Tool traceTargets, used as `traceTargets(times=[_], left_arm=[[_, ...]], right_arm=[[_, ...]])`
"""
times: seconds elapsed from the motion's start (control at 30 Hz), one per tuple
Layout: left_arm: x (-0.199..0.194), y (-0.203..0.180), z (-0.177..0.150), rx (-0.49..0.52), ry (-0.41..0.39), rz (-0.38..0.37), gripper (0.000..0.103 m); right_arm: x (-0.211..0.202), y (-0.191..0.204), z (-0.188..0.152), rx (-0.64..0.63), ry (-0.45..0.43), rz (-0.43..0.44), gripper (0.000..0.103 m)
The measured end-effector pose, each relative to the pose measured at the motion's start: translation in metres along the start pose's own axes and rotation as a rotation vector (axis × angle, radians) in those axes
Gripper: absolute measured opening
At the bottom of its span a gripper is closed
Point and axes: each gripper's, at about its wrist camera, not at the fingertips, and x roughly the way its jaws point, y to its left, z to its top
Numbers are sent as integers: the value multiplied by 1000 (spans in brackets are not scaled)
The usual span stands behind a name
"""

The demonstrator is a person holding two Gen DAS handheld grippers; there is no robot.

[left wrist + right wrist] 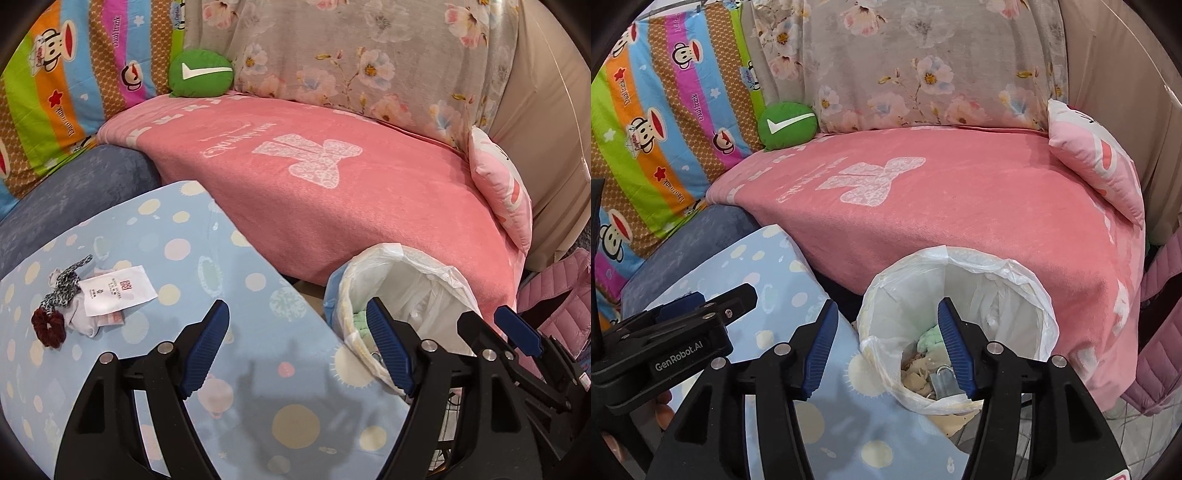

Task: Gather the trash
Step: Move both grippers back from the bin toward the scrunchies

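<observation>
Left gripper (299, 347) wide apart, nothing between its pads, over the blue dotted surface (236, 258). Right gripper (886, 350) roughly half apart, empty, above the bag-lined trash bin (1027, 295), which stands right of the surface, against the pink blanket (960, 221). Bin holds scraps. Far left on the surface: white paper tag (118, 290), dark red scrunchie (48, 326), patterned hair tie (64, 284).
</observation>
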Motion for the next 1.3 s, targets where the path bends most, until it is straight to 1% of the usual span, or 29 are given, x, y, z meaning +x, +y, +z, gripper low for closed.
traceTargets(times=[0.17, 0.23, 0.3, 0.33, 0.6, 0.7, 0.77, 0.83, 0.87, 1.1, 1.23, 1.3], left_arm=[[-5, 30, -9, -44, 6, 22, 73], [-7, 41, -13, -58, 10, 29, 73], [-9, 55, -18, -76, 13, 43, 78], [-10, 62, -20, -86, 11, 55, 79], [-18, 108, -34, -150, 18, 97, 80], [-21, 126, -38, -182, 14, 119, 85], [-21, 135, -42, -192, 17, 136, 85], [-21, 147, -46, -209, 24, 153, 88], [-22, 155, -49, -225, 24, 168, 91], [-20, 212, -67, -311, 47, 230, 92], [-20, 249, -77, -346, 62, 267, 92], [-19, 271, -81, -380, 75, 282, 91]], right_arm=[[1, 21, -7, -27, 17, 18, 57], [2, 30, -9, -38, 22, 25, 59], [3, 40, -12, -49, 29, 36, 60], [3, 44, -14, -56, 32, 39, 60], [10, 83, -26, -97, 62, 68, 60], [13, 96, -30, -110, 71, 80, 60], [15, 106, -33, -121, 79, 89, 60], [17, 115, -37, -129, 86, 97, 62], [18, 119, -38, -131, 88, 101, 63], [28, 153, -53, -171, 120, 138, 64], [35, 172, -60, -178, 143, 163, 64], [41, 183, -64, -190, 154, 177, 64]])
